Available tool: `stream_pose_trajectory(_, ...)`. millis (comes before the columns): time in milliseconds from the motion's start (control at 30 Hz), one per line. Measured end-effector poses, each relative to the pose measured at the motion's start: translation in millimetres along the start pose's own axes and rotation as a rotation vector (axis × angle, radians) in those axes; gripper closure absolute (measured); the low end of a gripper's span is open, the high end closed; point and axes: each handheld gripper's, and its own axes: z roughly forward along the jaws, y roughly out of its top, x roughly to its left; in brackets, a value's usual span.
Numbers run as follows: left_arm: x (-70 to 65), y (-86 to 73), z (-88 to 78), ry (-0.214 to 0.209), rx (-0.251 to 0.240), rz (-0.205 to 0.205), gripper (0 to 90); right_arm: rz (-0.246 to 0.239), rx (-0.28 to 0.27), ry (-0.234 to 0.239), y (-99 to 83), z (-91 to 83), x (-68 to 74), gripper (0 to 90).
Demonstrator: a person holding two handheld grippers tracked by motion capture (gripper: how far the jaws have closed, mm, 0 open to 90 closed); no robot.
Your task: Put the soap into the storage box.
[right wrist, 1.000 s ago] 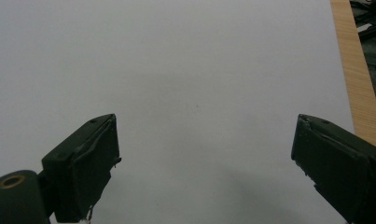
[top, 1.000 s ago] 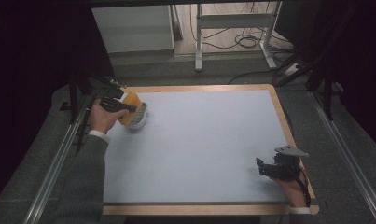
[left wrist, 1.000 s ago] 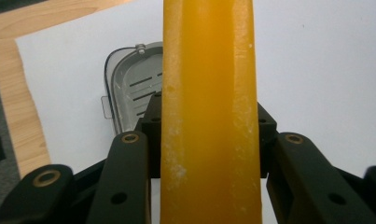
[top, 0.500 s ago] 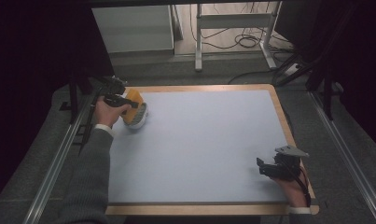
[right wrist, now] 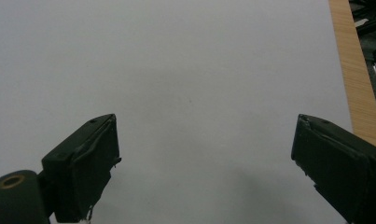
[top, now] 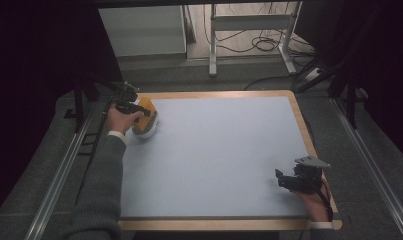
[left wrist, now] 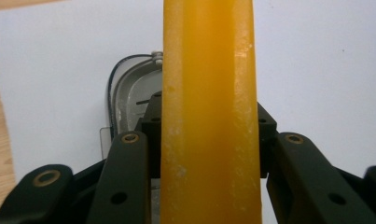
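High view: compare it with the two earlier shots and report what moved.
The left tongs, shut on the orange object, drifted slightly toward the table's near edge, over the white and grey item. The right tongs stayed open and parked at the near right corner.

On the tabletop [top: 214,150], the left tool [top: 139,111] sits at the far left corner, closed on an upright slab [left wrist: 209,112] that stands between its jaws. Under and just behind the slab lies a lidded container [left wrist: 132,98]. The right tool [top: 289,181] rests near the tabletop's near right corner, well apart from them.
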Motion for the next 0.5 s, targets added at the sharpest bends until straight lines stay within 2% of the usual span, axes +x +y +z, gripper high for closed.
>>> stream_pose_trajectory(33, 1.6, -0.7, 2.7, 0.009, -0.007, -0.015, 60.9, 0.0, 0.0, 0.0, -0.1, 0.0, 0.0, 7.6)
stream_pose_trajectory(267, 8.2, -4.5, 9.3, 0.019, 0.007, -0.052, 60.9, 0.001, 0.002, -0.004, -0.6, 0.8, -0.1, 7.6)
stream_pose_trajectory(500, 6.5, -4.1, 10.6, 0.02, -0.006, -0.077, 60.9, -0.008, 0.003, -0.002, 0.2, 1.2, 2.6, 7.6)
